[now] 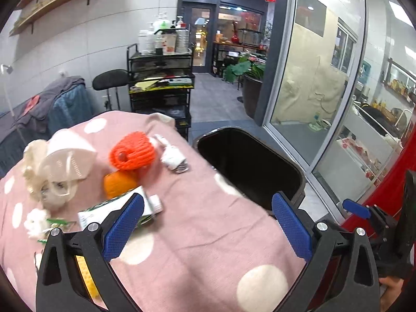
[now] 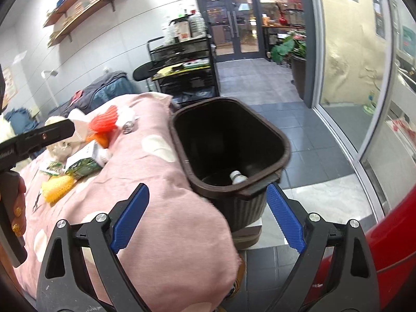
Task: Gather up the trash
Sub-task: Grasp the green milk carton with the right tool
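Trash lies heaped at nine o'clock on a pink spotted cloth (image 1: pixel 197 208): a white mask (image 1: pixel 69 156), orange netting (image 1: pixel 132 153), an orange (image 1: pixel 118 183), a green-and-white carton (image 1: pixel 114 208) and crumpled white paper (image 1: pixel 173 157). A dark bin (image 2: pixel 234 143) stands just off the cloth's edge at two o'clock, with one white bottle (image 2: pixel 238 177) at its bottom. Left gripper (image 1: pixel 206 222) hovers over the cloth with blue fingers (image 1: pixel 123 223) spread wide and empty, the carton just beyond its left finger. Right gripper (image 2: pixel 206 217) is likewise spread and empty, poised between cloth edge and bin. Collection looks barely begun, and the step in hand appears to be a reach for another piece. Next move likely calls for the left gripper to swing toward ten o'clock, close on the carton and carry it across to the bin.
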Motion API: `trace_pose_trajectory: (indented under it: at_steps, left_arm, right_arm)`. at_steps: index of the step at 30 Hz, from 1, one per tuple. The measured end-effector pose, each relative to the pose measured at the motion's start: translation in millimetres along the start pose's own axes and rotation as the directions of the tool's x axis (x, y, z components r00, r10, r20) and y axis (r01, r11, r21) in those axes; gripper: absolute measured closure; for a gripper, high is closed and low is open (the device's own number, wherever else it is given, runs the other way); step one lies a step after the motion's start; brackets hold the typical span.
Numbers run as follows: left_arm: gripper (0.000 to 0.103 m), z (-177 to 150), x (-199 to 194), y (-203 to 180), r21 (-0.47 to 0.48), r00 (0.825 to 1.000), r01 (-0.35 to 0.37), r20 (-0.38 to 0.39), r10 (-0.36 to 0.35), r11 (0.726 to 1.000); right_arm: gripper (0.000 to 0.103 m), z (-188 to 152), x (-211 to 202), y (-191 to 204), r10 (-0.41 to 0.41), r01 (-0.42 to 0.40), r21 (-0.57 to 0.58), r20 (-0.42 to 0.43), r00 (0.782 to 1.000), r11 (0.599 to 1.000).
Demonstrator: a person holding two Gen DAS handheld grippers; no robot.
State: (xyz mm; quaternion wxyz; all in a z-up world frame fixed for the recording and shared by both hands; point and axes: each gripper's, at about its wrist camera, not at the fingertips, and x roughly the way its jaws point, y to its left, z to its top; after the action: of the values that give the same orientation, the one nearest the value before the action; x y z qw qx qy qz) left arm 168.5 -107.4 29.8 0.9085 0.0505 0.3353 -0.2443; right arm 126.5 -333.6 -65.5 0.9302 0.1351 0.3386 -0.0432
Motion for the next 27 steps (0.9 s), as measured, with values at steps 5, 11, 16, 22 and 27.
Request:
trace_pose_trajectory:
  at_steps: [5,11,16,22,27]
  left_arm:
    - [0.006,-20,-16,26,-0.043,0.999,-0.038,0.007,0.038,0.998]
    - [0.006,-45,-37,58,-0.077,0.997,-0.073,0.019,0.075,0.994]
    - [0.006,-64,-47,95,-0.108,0.993,-0.116,-0.013,0.115,0.987]
    - [0.006,-80,-56,138,-0.154,0.985,-0.168,-0.052,0.162,0.974]
    - [0.006,-95,-56,167,-0.225,0.986,-0.15,-0.107,0.128,0.963]
  right_arm:
    - [0.013,4,3,26,0.051,-0.052,-0.053,-0.011,0.999,0.997]
    - [0.013,10,10,67,0.144,-0.15,-0.117,-0.055,0.988,0.982]
    - [0.013,12,21,99,0.188,-0.202,-0.174,-0.098,0.977,0.964]
    - [0.013,18,43,138,0.275,-0.318,-0.24,-0.198,0.941,0.917]
    - [0.013,26,71,183,0.302,-0.419,-0.411,-0.321,0.898,0.81]
